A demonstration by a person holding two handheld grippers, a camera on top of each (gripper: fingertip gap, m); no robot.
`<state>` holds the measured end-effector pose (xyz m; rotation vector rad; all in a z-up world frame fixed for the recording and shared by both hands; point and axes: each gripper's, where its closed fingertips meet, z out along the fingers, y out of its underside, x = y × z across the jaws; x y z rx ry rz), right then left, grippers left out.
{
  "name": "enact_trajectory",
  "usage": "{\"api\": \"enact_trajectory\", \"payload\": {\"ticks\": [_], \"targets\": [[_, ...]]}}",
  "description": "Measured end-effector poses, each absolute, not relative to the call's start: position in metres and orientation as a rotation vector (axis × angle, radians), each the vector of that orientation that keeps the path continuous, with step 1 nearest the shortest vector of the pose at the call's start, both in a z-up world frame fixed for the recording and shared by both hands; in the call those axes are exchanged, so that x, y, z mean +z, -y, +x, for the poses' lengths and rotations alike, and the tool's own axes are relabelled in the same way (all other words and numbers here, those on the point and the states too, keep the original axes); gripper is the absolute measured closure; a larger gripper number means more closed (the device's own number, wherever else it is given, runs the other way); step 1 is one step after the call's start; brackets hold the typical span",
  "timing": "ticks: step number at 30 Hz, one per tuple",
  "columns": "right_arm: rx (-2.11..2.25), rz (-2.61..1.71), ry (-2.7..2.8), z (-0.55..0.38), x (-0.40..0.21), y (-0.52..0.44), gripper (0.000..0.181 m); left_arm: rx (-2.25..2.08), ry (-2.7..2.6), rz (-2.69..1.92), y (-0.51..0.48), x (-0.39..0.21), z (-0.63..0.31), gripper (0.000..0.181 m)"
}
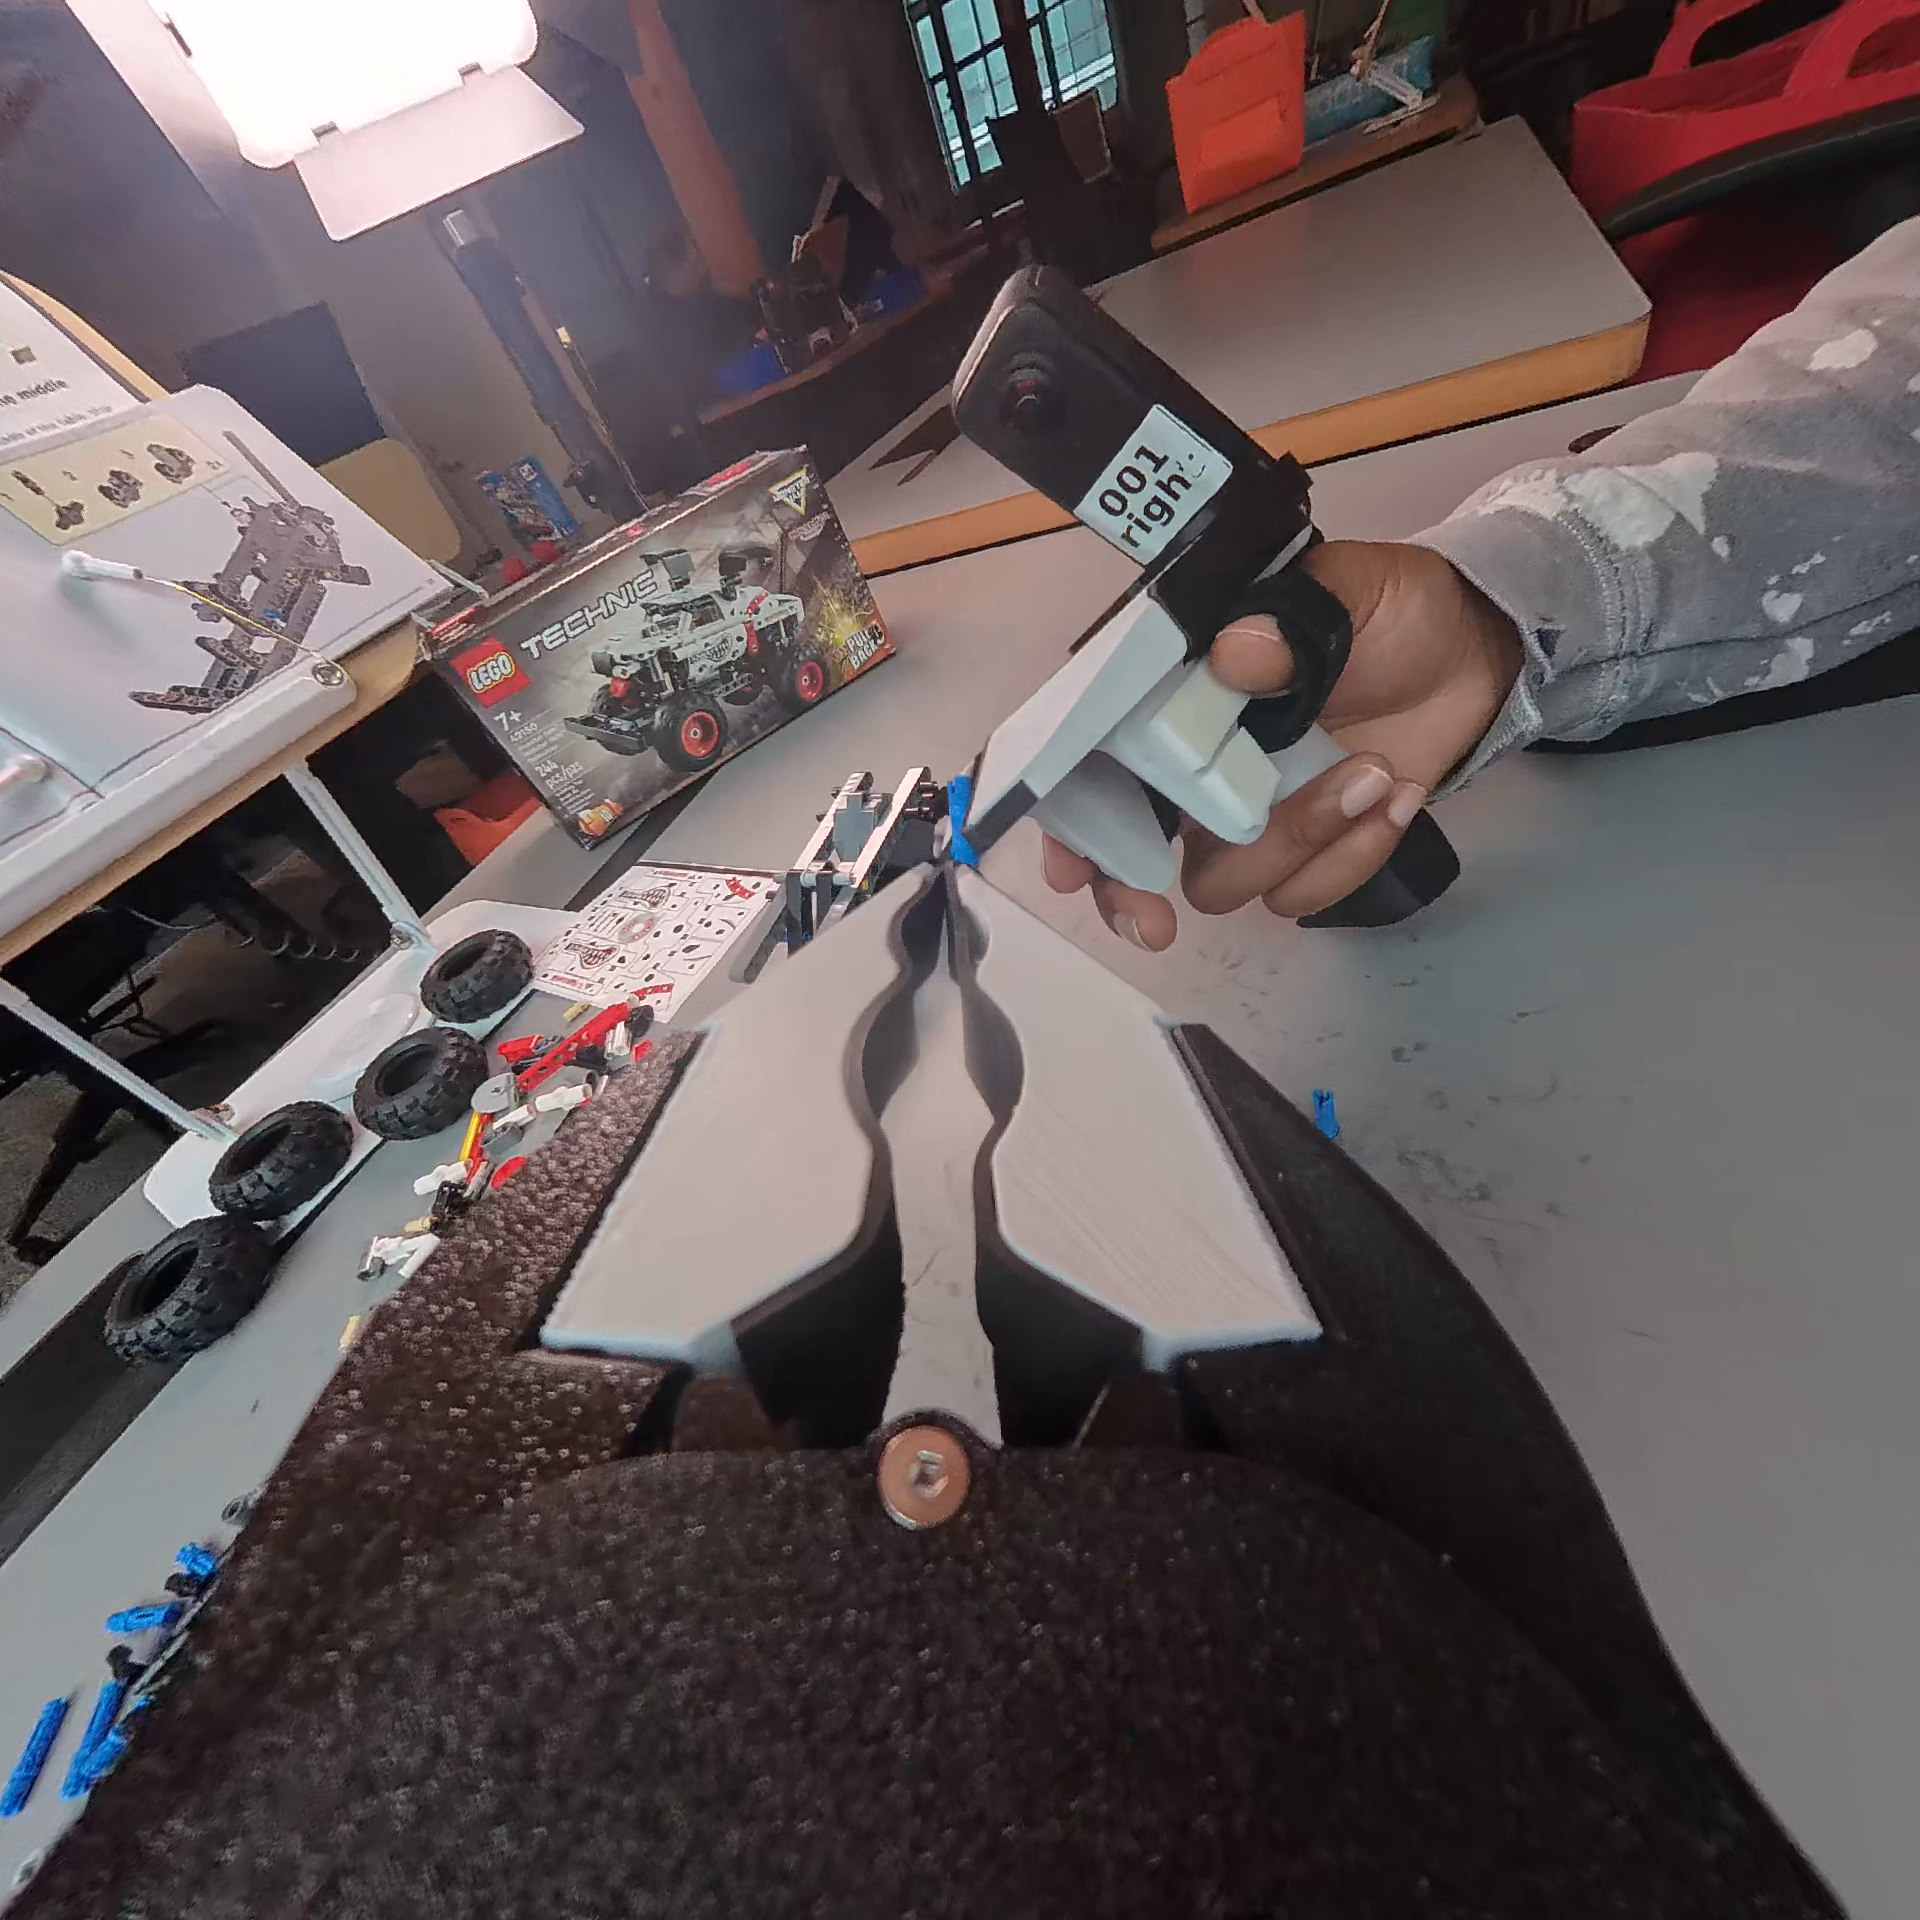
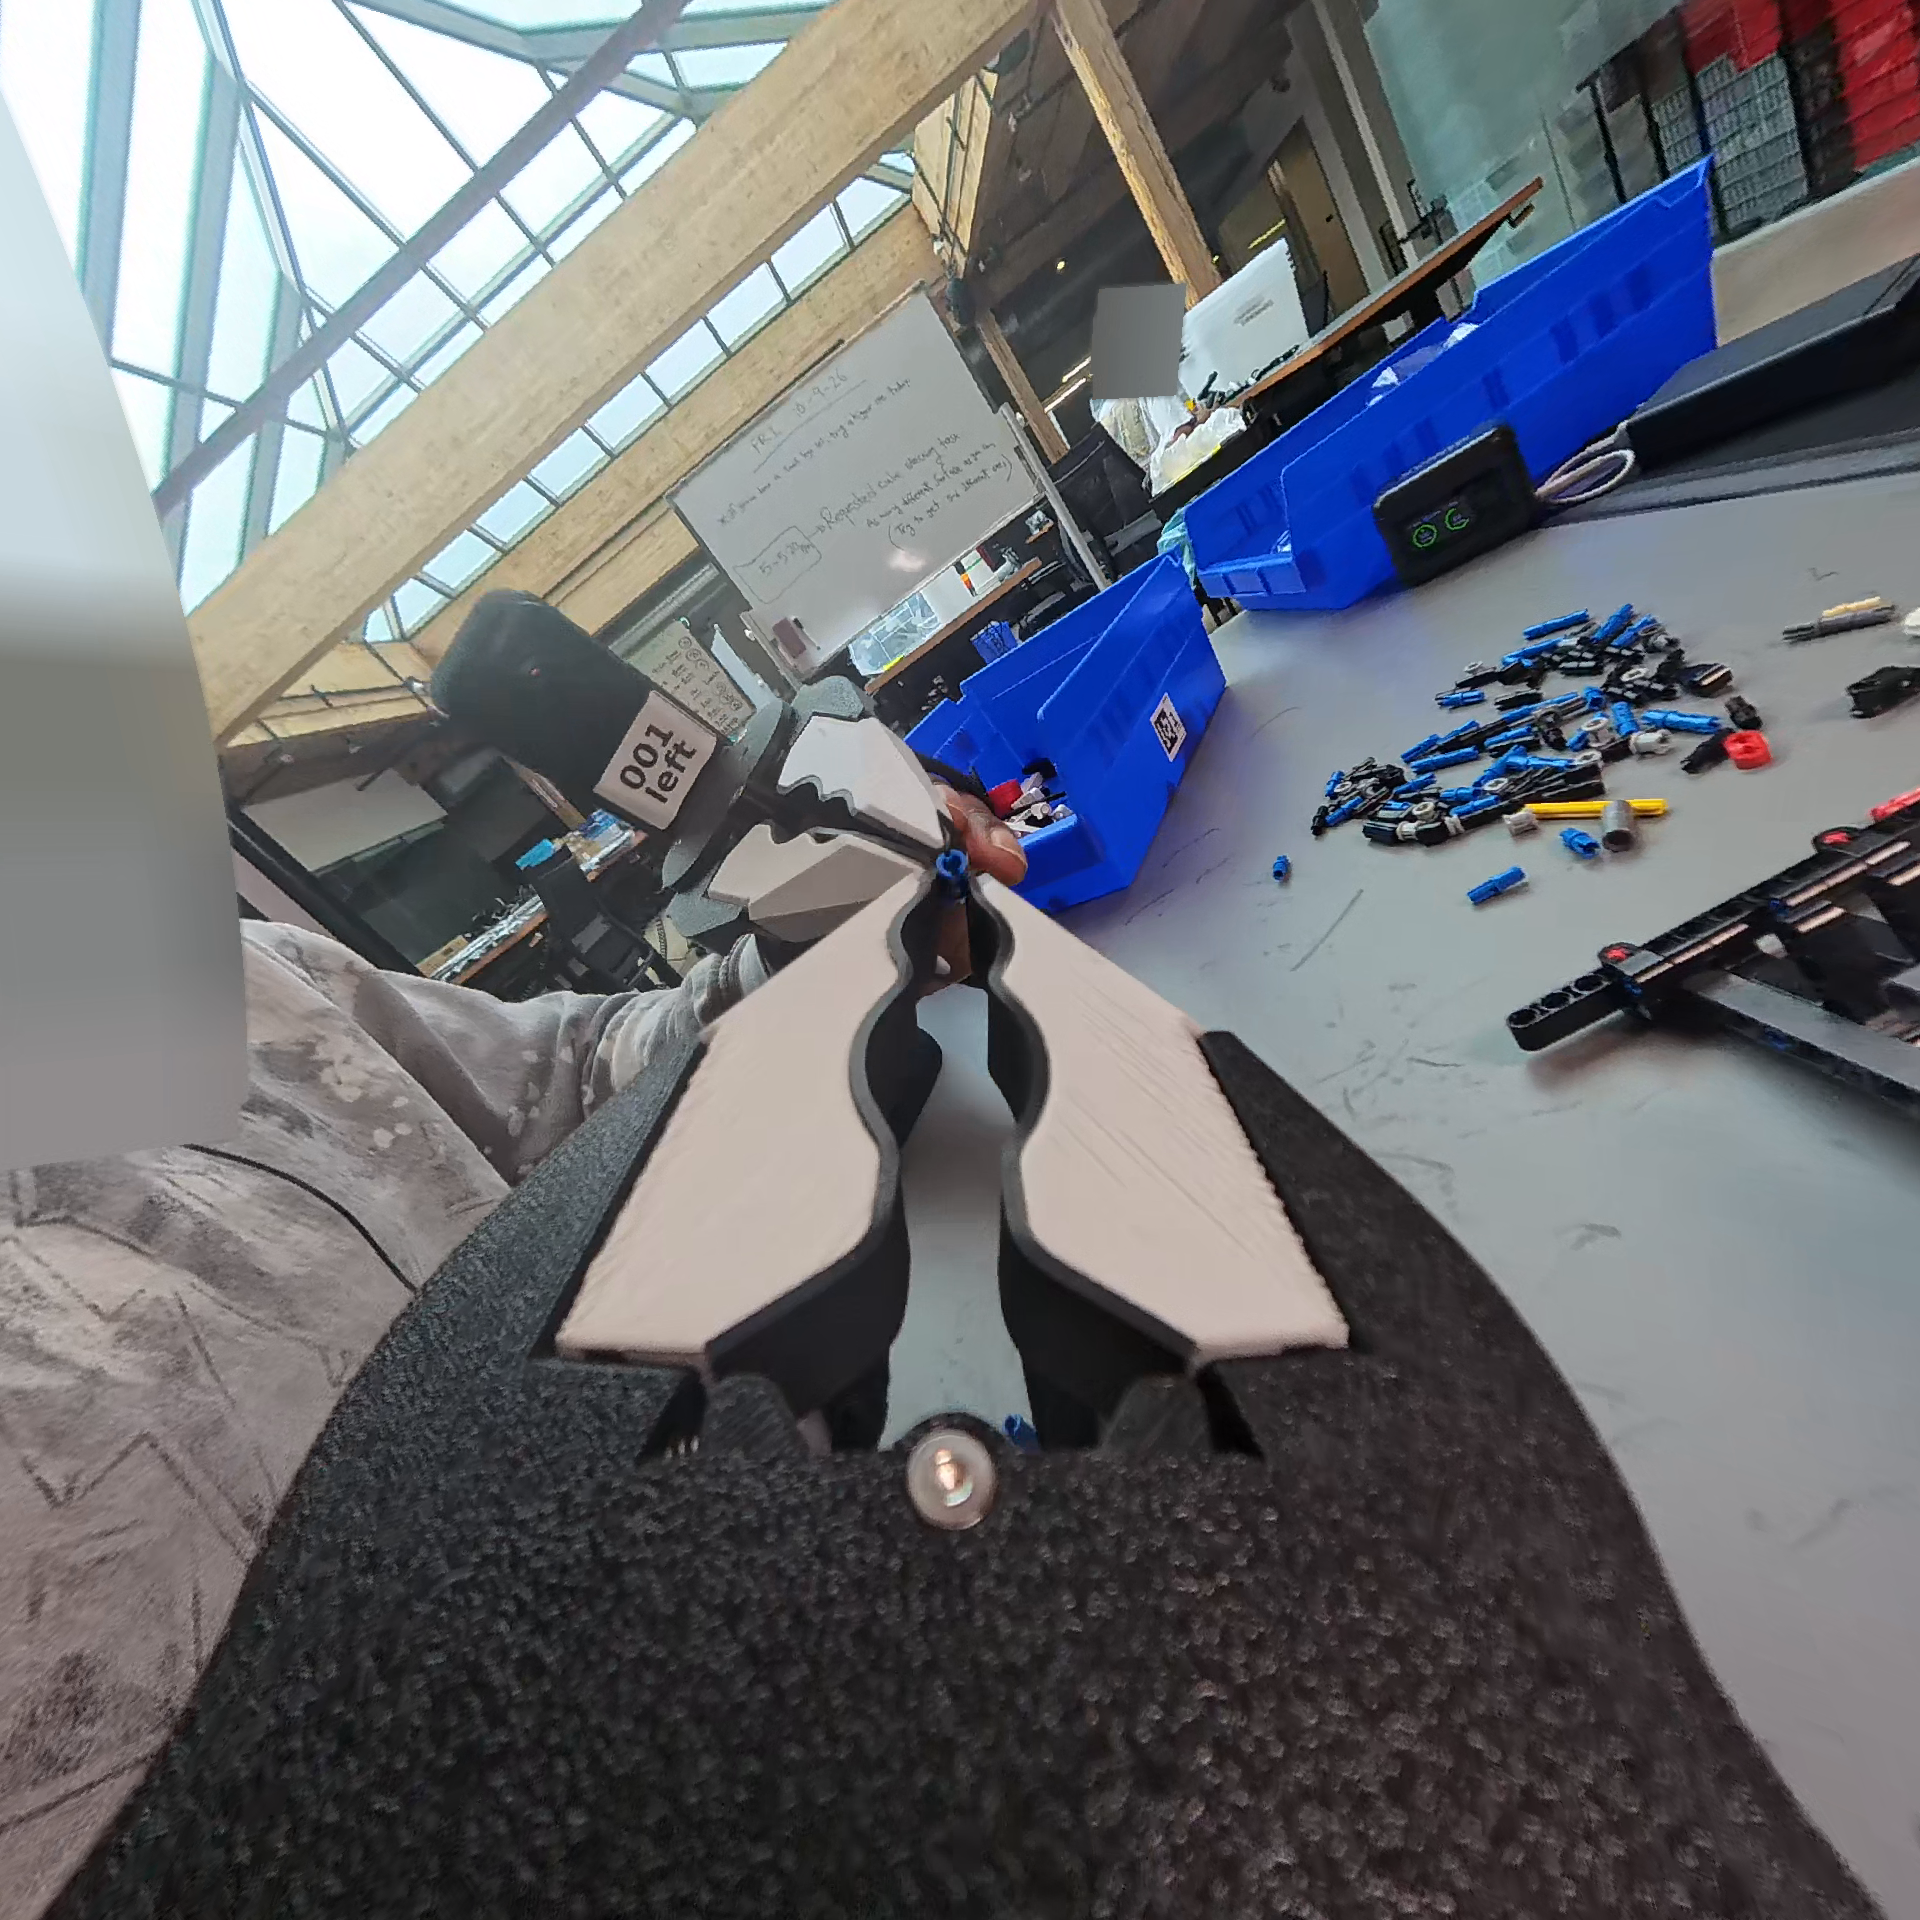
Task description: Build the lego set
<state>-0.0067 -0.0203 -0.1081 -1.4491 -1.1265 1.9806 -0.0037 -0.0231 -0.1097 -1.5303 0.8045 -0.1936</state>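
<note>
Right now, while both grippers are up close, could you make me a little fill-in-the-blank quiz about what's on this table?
1. The right gripper pinches a small ____ pin at its tips.
2. ____ black tyres lie in a row on the table.
3. At the edge of the pile of pins lies one long ____ axle.

Missing words: blue; Four; yellow.

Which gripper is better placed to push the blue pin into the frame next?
Right. The right gripper already pinches the blue pin at its fingertips, beside the grey frame that the left gripper grips and steadies.
</note>
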Motion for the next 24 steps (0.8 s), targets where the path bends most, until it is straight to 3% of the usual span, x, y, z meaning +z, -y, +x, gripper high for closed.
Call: {"api": "enact_trajectory", "payload": {"ticks": [5, 10, 15, 24], "targets": [[1.980, -1.427, 1.119, -0.0057, -0.1048, 0.0206, 0.177, -0.203, -0.788, -1.504, 0.0236, -0.1062, -0.0049, 0.178], [1.996, -1.431, 1.093, -0.0064, -0.1038, 0.0197, 0.177, -0.188, -0.798, -1.512, 0.0226, -0.1098, -0.0022, 0.162], [1.999, -1.442, 1.096, -0.0074, -0.1063, 0.0225, 0.177, -0.194, -0.803, -1.518, 0.0226, -0.1118, -0.0009, 0.174], [2.029, -1.455, 1.117, -0.0063, -0.1090, 0.0227, 0.177, -0.172, -0.833, -1.526, 0.0232, -0.1147, 0.0009, 0.175]]}}
